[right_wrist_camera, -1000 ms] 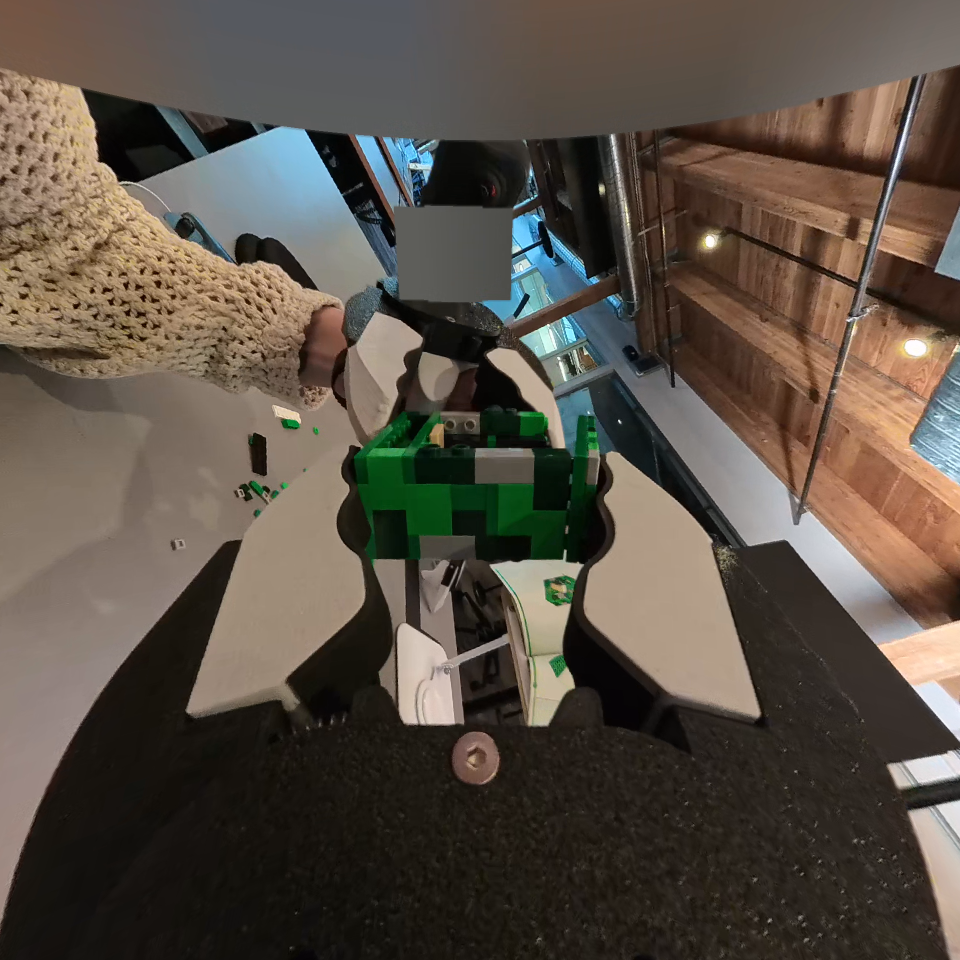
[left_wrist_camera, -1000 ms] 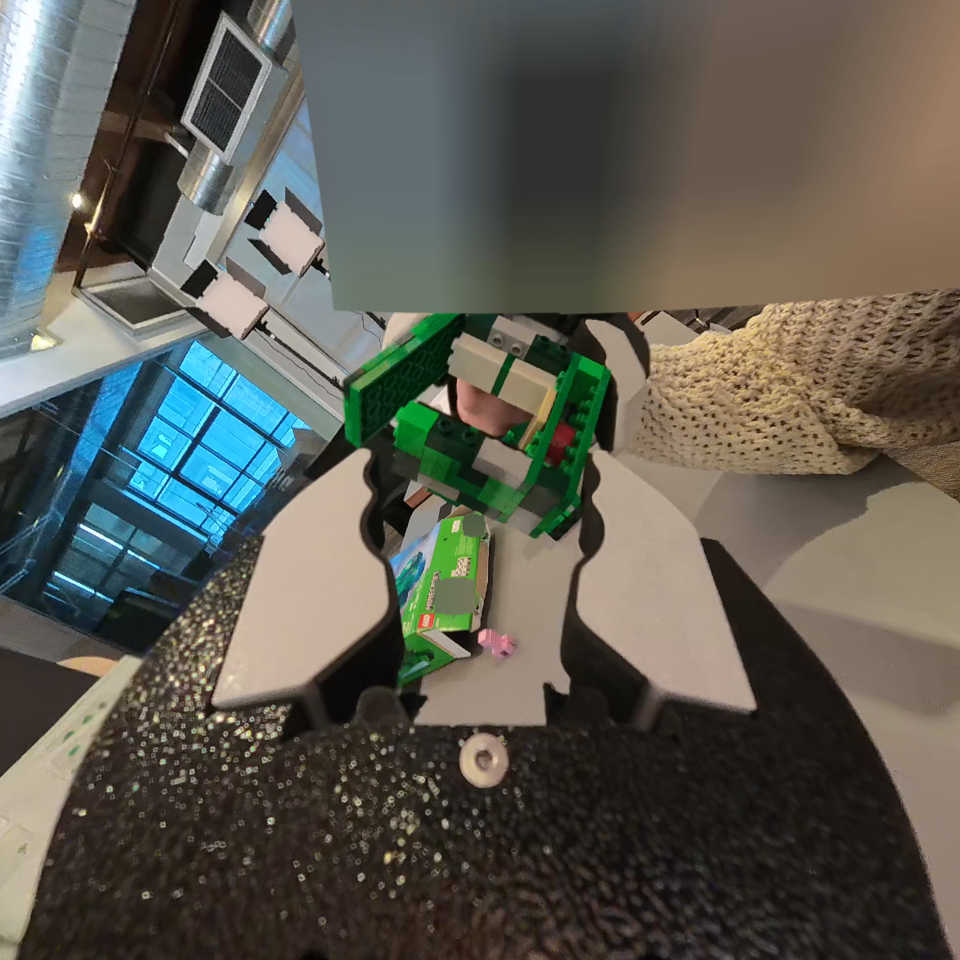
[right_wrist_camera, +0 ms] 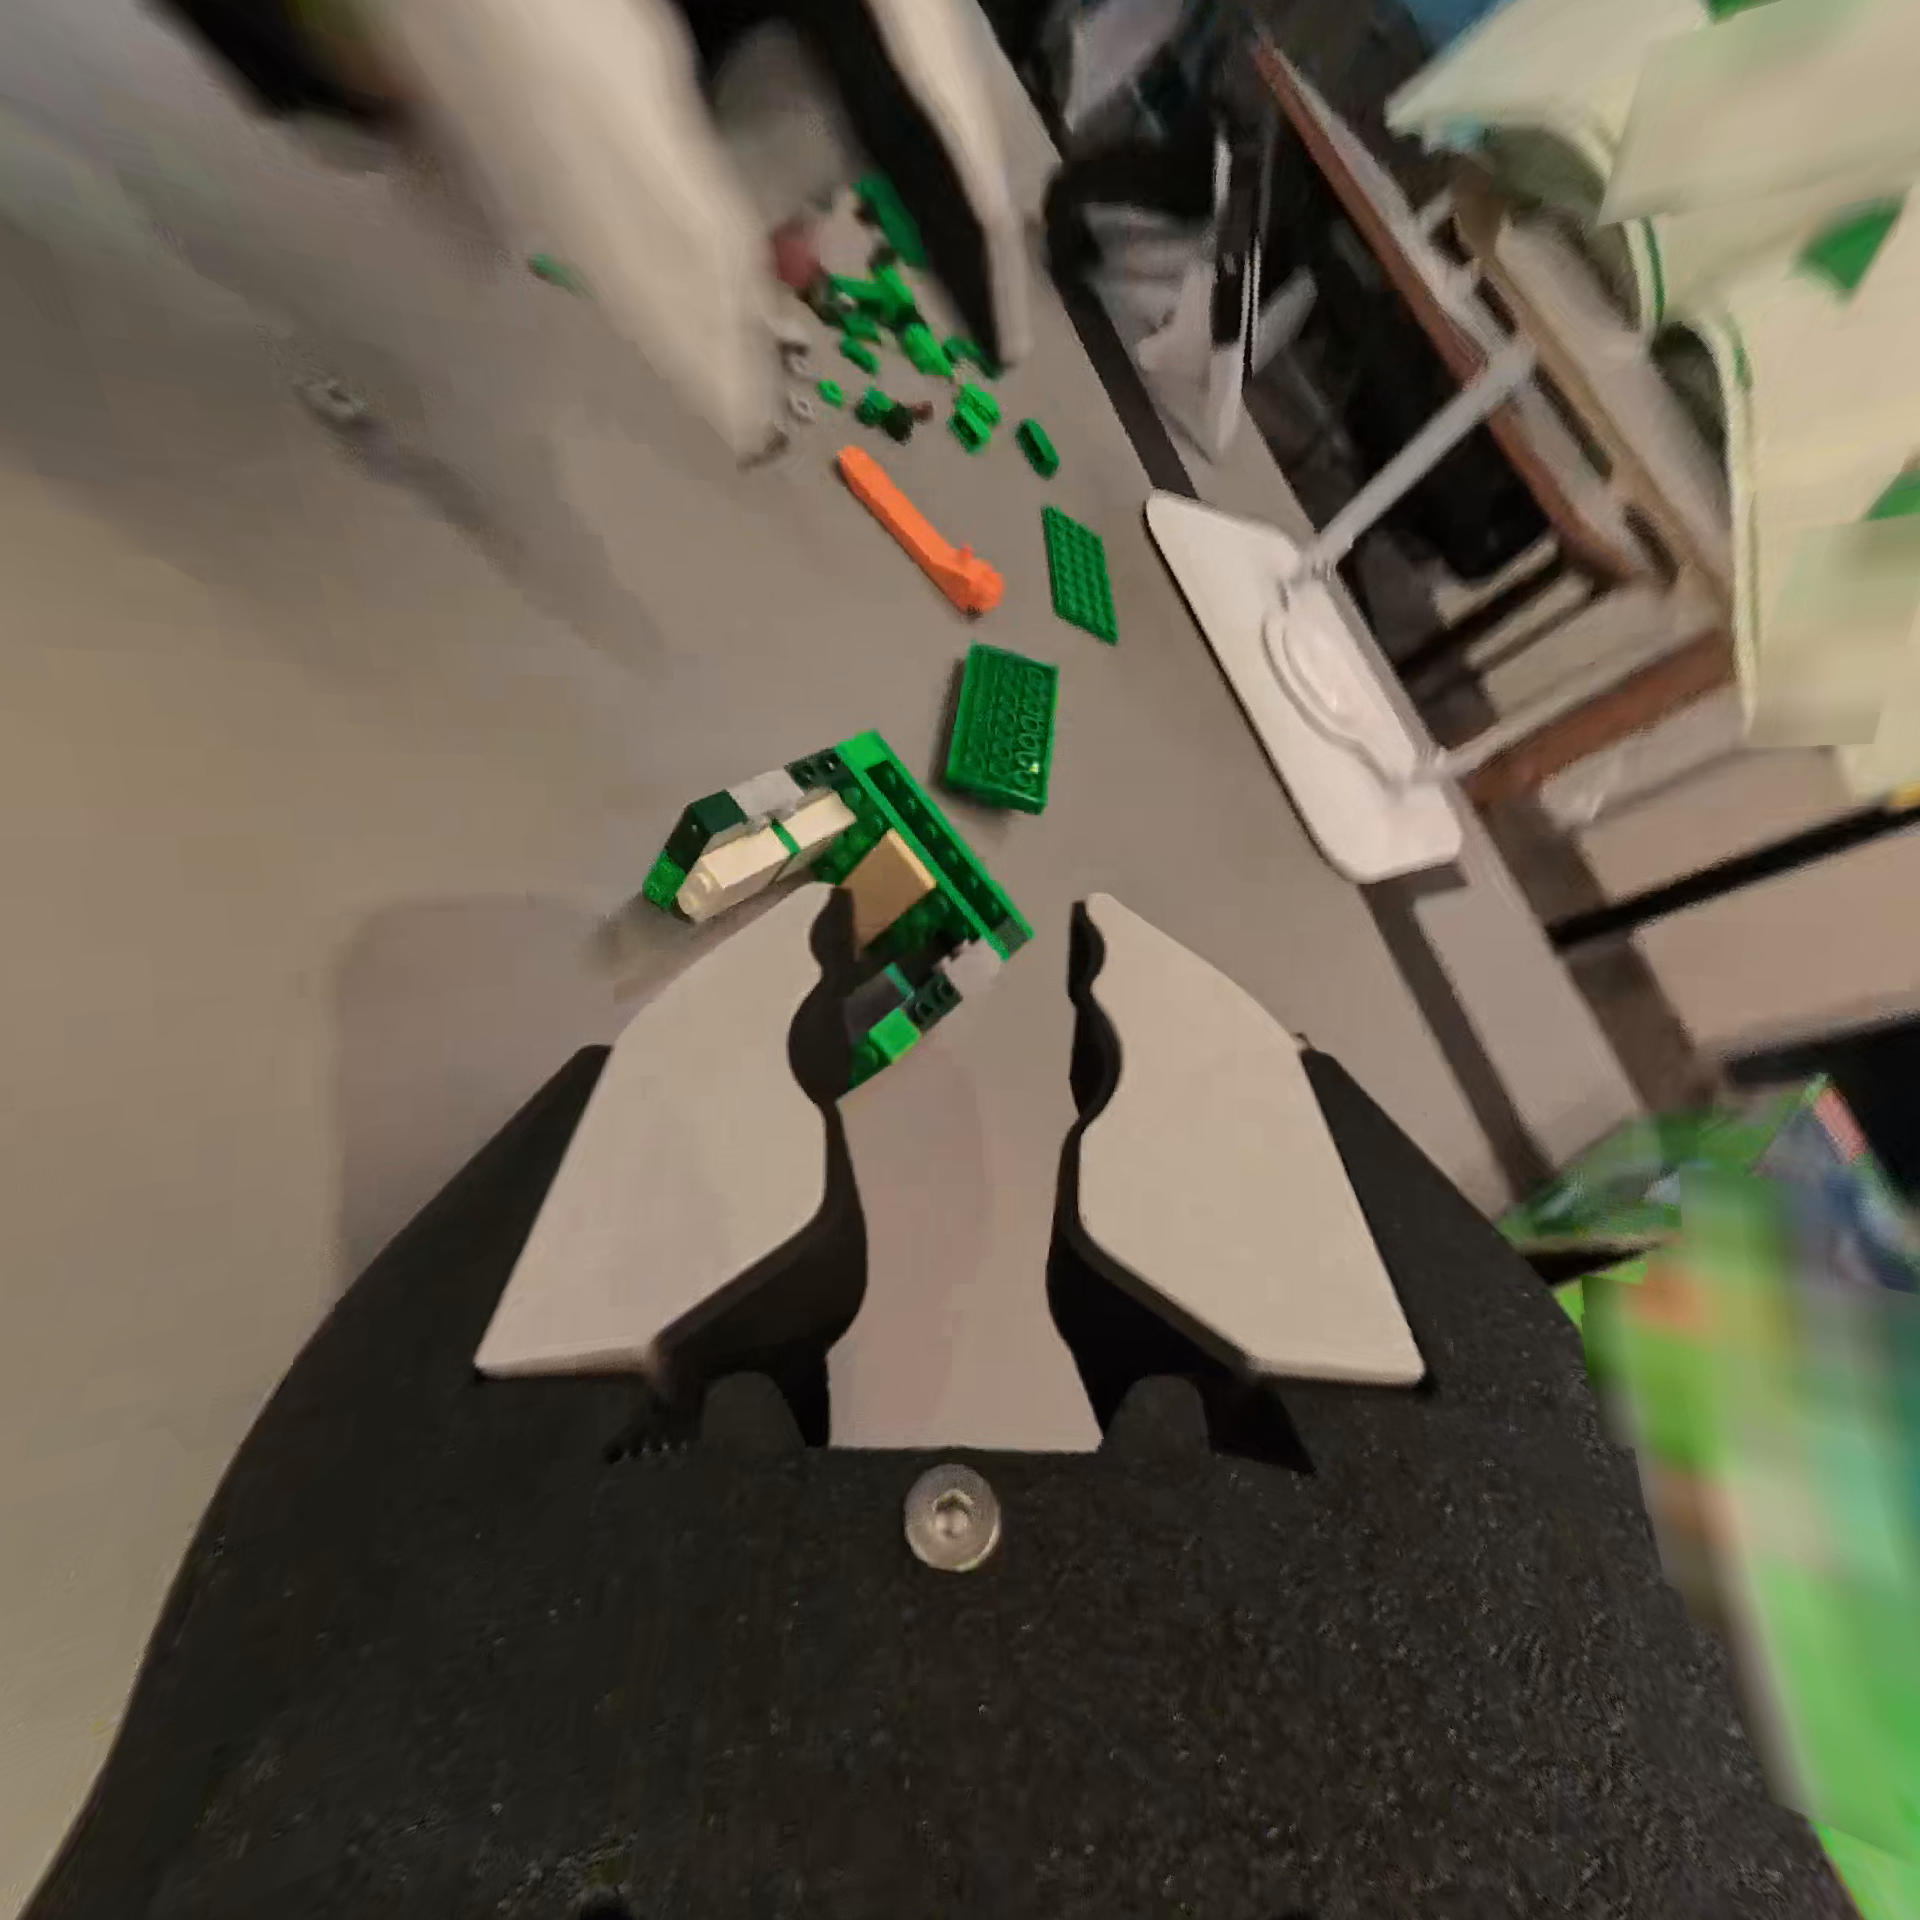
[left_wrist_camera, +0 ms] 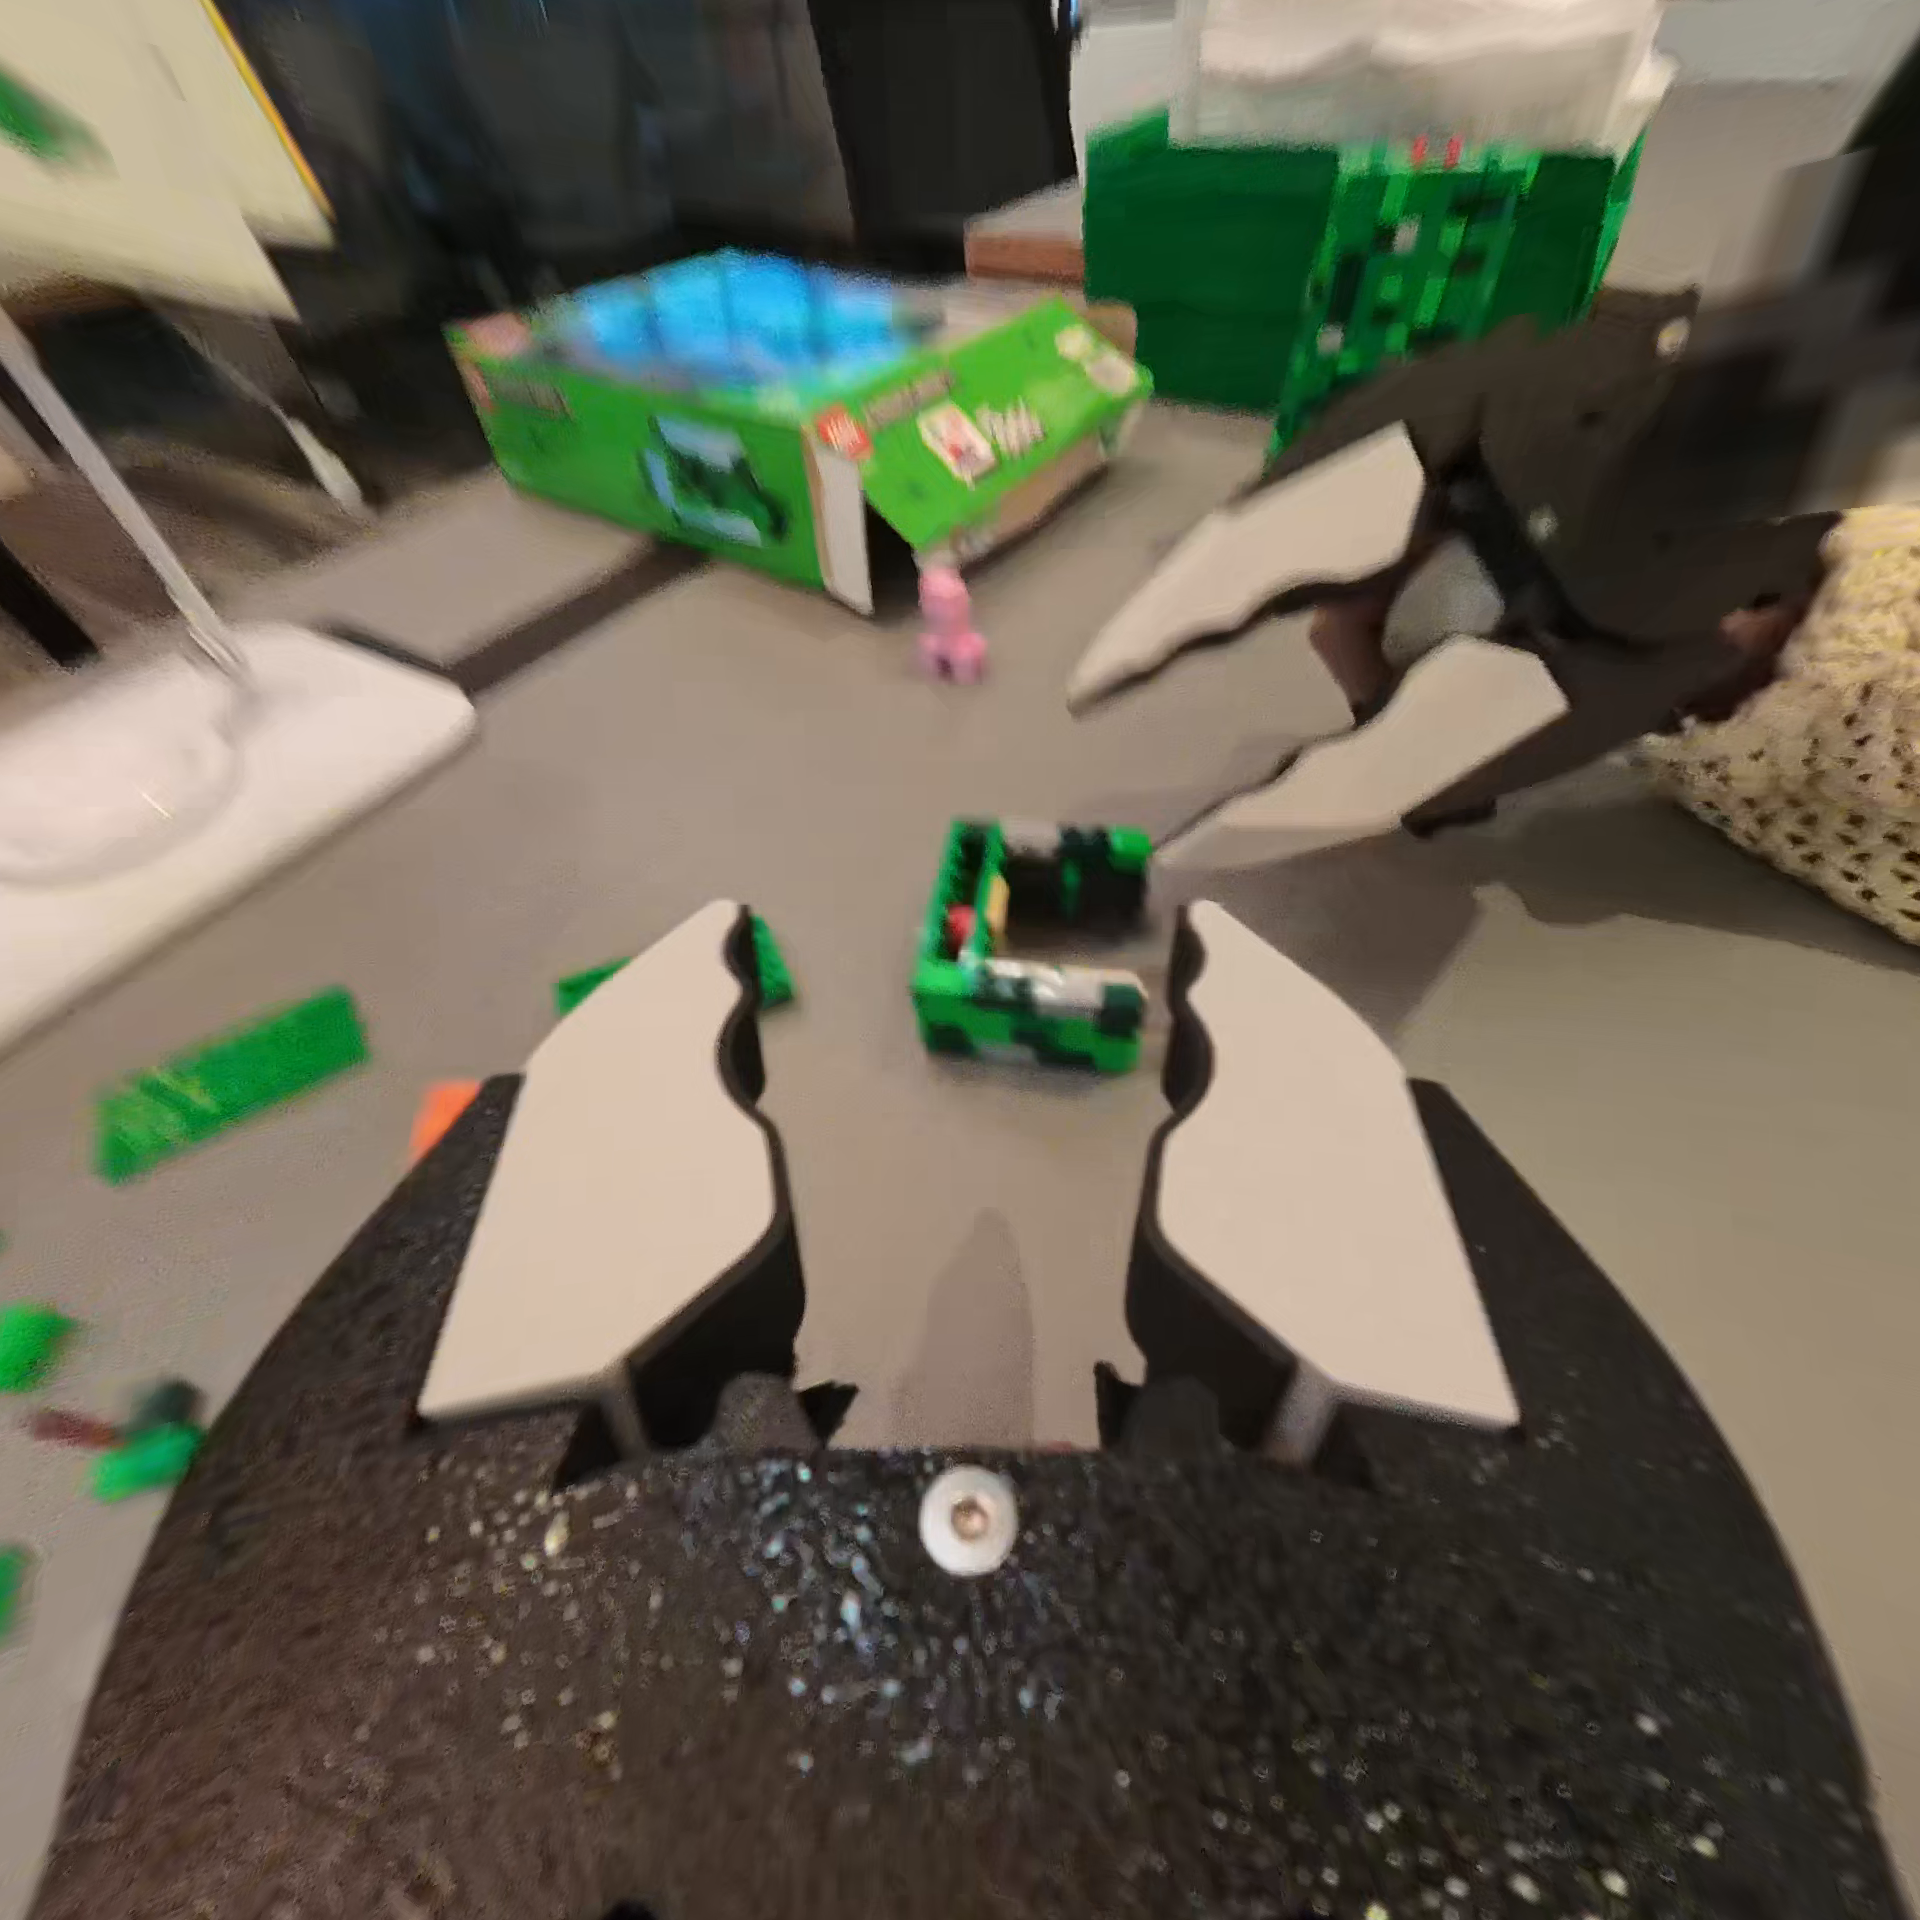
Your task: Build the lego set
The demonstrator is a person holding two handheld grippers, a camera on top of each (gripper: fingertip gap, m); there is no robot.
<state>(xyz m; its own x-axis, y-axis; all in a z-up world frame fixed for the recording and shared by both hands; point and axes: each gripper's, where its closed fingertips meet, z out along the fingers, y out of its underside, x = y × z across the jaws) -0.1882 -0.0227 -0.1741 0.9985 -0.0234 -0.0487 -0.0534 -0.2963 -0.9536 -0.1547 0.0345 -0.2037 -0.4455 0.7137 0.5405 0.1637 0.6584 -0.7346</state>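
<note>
Landmark: the lego assembly (left_wrist_camera: 1034, 961), a partly built green, dark-green and grey block, lies on the grey surface (left_wrist_camera: 665, 790).
Left gripper (left_wrist_camera: 961, 966): jaws wide apart and empty; they hold nothing.
Right gripper (right_wrist_camera: 951, 961): jaws parted and empty; in the left wrist view it (left_wrist_camera: 1132, 769) hangs tilted just right of and beyond the assembly.
Assembly relative to left jaws: ahead of the tips, nearer the right finger, not touching either.
Assembly relative to right jaws: in the right wrist view the assembly (right_wrist_camera: 831, 883) lies just ahead of the tips, overlapping the left fingertip in the picture; contact cannot be told.
Orientation: open cavity faces up; walls form a U shape. In the right wrist view its long green wall runs diagonally, from upper left to lower right.
Open room, near side: bare surface between the assembly and both grippers.
Open room, left of assembly: a small green piece (left_wrist_camera: 774, 961) close by; a longer green plate (left_wrist_camera: 229, 1081) farther left.
Beyond the assembly: a pink figure (left_wrist_camera: 951, 634) and an opened green box (left_wrist_camera: 790, 416), well apart from it.
Right wrist view, beyond the assembly: two green plates (right_wrist_camera: 1003, 727), an orange brick separator (right_wrist_camera: 920, 540) and scattered green pieces (right_wrist_camera: 914, 353).
Edge: the surface edge runs right of the plates, where a white stand base (right_wrist_camera: 1299, 675) sits.
Image quality: both views are motion-blurred.
</note>
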